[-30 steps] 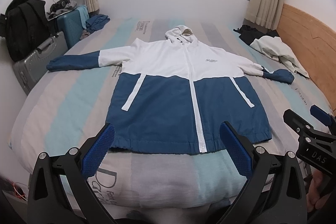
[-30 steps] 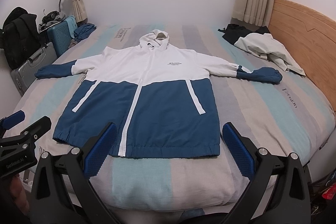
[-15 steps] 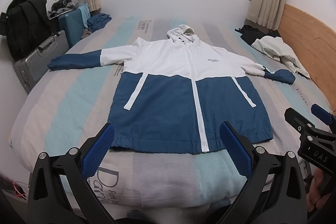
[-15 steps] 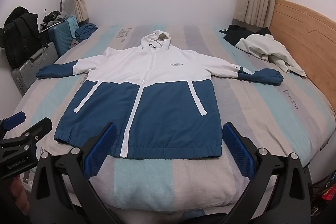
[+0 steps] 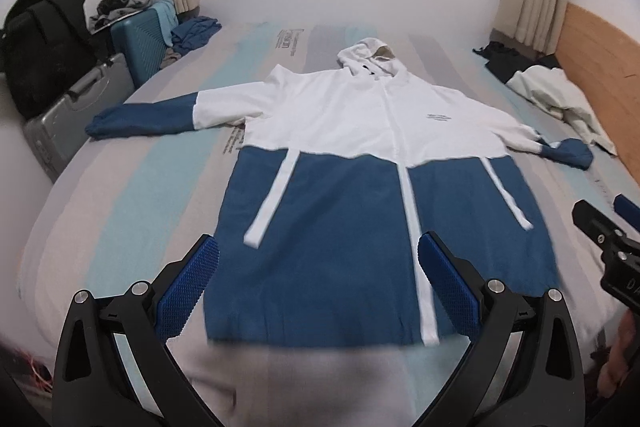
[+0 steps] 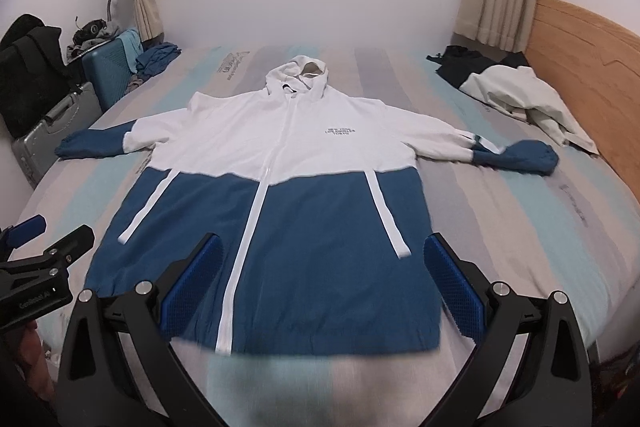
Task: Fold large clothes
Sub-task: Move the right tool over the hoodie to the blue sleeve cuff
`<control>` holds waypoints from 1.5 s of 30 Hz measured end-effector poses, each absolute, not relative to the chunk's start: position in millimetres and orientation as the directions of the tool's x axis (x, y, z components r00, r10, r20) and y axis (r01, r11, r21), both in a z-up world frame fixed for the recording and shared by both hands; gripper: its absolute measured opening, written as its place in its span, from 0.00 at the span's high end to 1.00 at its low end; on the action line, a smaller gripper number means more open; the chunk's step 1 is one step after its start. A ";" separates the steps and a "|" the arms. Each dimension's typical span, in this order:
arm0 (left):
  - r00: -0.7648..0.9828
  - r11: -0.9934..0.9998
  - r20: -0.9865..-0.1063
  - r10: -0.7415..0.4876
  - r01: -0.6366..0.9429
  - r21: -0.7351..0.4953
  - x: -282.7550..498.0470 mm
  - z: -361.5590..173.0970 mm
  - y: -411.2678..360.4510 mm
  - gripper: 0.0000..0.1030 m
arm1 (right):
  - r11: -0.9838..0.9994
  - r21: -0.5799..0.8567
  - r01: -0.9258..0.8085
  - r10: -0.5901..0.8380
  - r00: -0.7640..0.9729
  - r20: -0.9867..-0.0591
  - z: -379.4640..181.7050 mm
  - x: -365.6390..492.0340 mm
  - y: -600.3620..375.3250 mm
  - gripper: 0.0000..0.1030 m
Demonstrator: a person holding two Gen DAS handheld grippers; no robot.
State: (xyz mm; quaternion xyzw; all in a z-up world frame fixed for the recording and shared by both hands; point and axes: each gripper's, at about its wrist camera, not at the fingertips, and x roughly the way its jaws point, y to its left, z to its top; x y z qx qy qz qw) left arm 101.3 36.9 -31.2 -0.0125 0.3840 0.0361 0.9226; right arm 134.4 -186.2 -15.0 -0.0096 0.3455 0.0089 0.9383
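Observation:
A white and blue hooded jacket [image 5: 360,187] lies flat, front up, on the striped bed [image 5: 120,195], sleeves spread to both sides, hood at the far end. It also shows in the right wrist view [image 6: 288,195]. My left gripper [image 5: 319,283] is open and empty, hovering above the jacket's hem. My right gripper [image 6: 322,283] is open and empty, also above the hem. Each gripper shows at the edge of the other's view: the right one [image 5: 608,239] and the left one [image 6: 44,259].
A heap of white and black clothes [image 6: 516,95] lies at the far right by the wooden headboard [image 6: 580,39]. Suitcases [image 5: 80,95], a black bag [image 5: 40,39] and blue clothing [image 5: 196,33] stand left of the bed.
Both grippers have moved forward and lower toward the bed; the jacket now looks larger and its hem sits between the fingers. The jacket has not moved.

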 end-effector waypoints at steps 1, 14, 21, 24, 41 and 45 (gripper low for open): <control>0.699 0.997 -0.712 0.061 -0.077 0.010 117.1 -35.5 38.5 0.06 | 1.000 -0.015 -0.027 0.010 0.754 -0.657 -18.6 150.6 -184.0 0.07; 0.639 0.996 -0.767 0.059 -0.084 0.007 284.5 -37.4 41.2 0.06 | 0.995 -0.014 -0.096 0.051 0.643 -0.764 -45.2 333.6 -172.2 0.07; 0.593 0.994 -0.800 0.088 -0.109 0.028 318.9 -9.6 27.7 0.06 | 0.975 0.093 -0.201 0.195 0.580 -0.791 -5.5 371.1 -188.3 0.07; 0.562 0.990 -0.817 0.129 -0.116 0.077 332.6 -1.3 21.3 0.06 | 0.980 0.093 -0.176 0.175 0.548 -0.818 3.1 389.6 -197.0 0.07; 0.574 0.991 -0.809 0.125 -0.103 0.080 469.6 -10.2 70.1 0.06 | 0.994 0.020 -0.103 0.080 0.619 -0.781 -5.2 524.8 -203.6 0.07; 0.521 0.992 -0.846 0.115 -0.099 0.074 491.3 -39.5 73.9 0.06 | 0.999 0.035 -0.021 0.040 0.613 -0.789 -23.7 535.4 -238.4 0.07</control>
